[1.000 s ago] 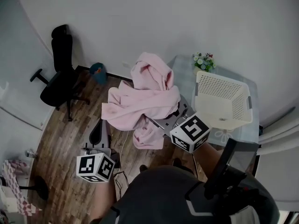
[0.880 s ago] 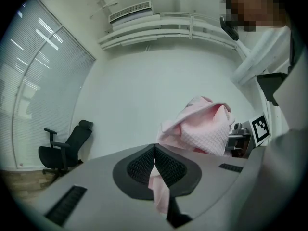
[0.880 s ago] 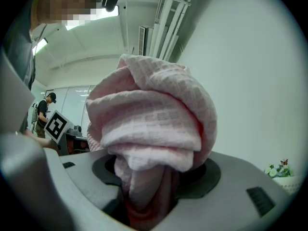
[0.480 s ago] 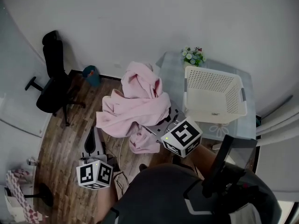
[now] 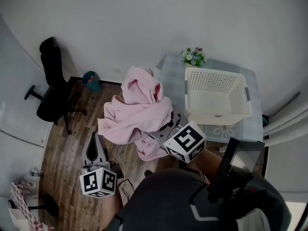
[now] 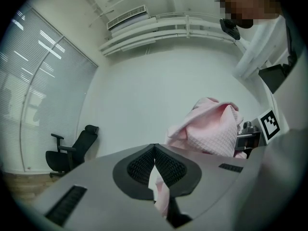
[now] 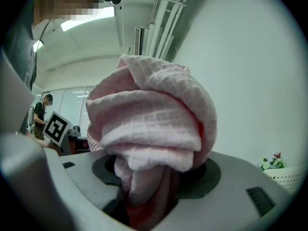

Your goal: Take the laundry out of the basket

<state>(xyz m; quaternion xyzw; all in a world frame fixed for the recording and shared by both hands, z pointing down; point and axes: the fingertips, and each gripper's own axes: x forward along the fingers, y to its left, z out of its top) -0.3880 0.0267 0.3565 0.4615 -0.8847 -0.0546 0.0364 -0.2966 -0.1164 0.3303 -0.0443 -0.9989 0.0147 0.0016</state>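
**A:** What has changed with the pink towel?

**B:** It has sunk a little and drawn further off the basket than a second ago. It hangs in the air beside the table, well clear of the rim. The basket looks bare inside, so I'd judge the lifting-out done and only the putting-down left

**A:** Who has hold of it?

**B:** Both. The right gripper is clamped round a thick wad that bulges over its jaws. The left gripper pinches a thin edge, with its pads nearly together on the cloth

**A:** Anything in the way?

**B:** A fold dangles under the right gripper, above the wooden floor, and nothing snags it. The flowers stand at the table's far corner, near the basket, so a swing back that way might clip them. The office chair and a small teal thing by the wall stand well apart
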